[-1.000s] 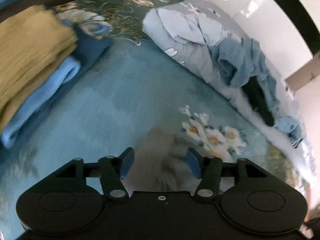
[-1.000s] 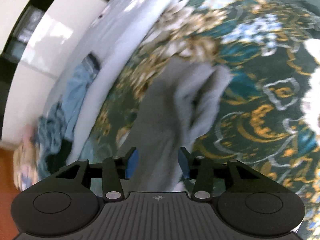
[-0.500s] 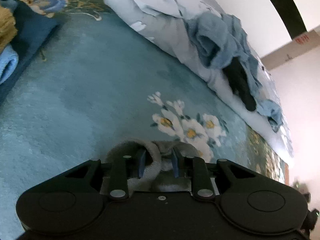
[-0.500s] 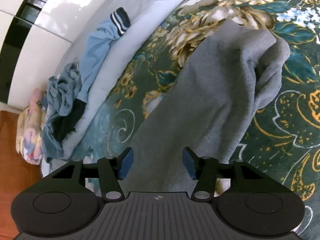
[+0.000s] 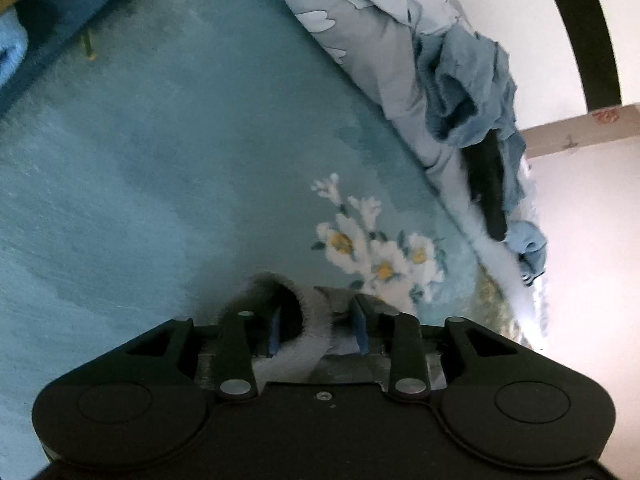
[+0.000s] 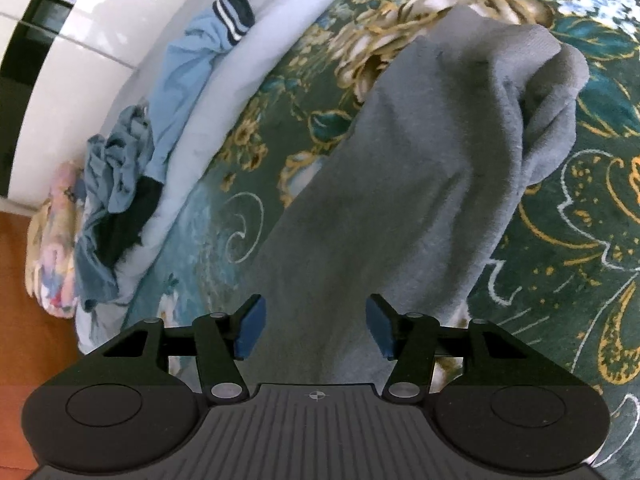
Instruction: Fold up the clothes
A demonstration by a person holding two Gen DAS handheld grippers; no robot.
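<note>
We find the grey garment (image 6: 404, 184) spread on the patterned green blanket (image 6: 580, 208), running from near the grippers to a bunched far end. The left gripper (image 5: 318, 330) has a rolled grey edge between its jaws, which are opening. The right gripper (image 6: 312, 326) stands released above the cloth, gripping nothing. Blue clothes (image 6: 120, 168) lie heaped far left on a pale quilt (image 6: 248, 64).

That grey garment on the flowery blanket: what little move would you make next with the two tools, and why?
Probably close the right tool on the grey garment. Its blue pads stand apart with the cloth lying between them, ungripped, while the left tool has a rolled grey edge between its opening jaws. Folding likely needs both ends held.
</note>
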